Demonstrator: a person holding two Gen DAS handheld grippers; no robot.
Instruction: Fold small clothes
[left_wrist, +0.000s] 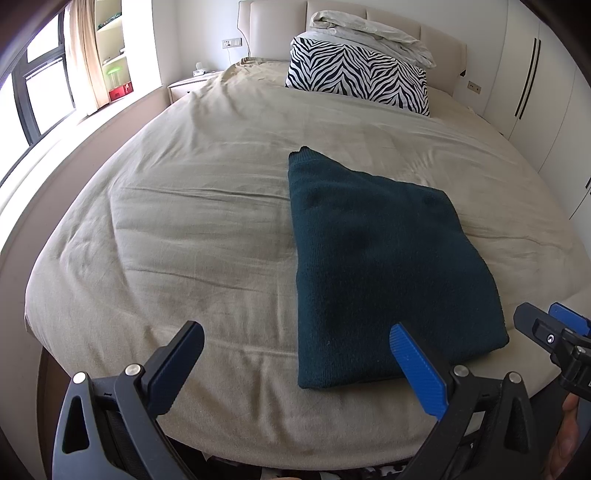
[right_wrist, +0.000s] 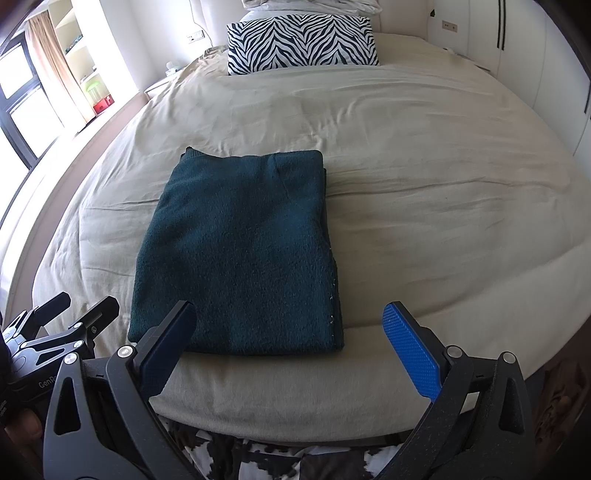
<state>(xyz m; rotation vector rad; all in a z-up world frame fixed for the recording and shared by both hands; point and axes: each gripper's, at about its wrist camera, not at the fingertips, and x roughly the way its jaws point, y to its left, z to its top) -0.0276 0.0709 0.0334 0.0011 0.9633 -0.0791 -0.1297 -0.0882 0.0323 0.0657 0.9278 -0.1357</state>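
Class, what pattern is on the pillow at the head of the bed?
Black-and-white zebra stripes on the pillow; clearest in the right wrist view.

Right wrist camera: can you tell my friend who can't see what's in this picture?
A dark green folded sweater lies flat on a beige bed, just beyond the open, empty right gripper. A zebra-striped pillow sits at the head of the bed, and the left gripper shows at the lower left.

A beige-sheeted bed (right_wrist: 424, 177) carries a folded dark teal garment (right_wrist: 243, 254) near its foot and a zebra-print pillow (right_wrist: 301, 42) at its head.
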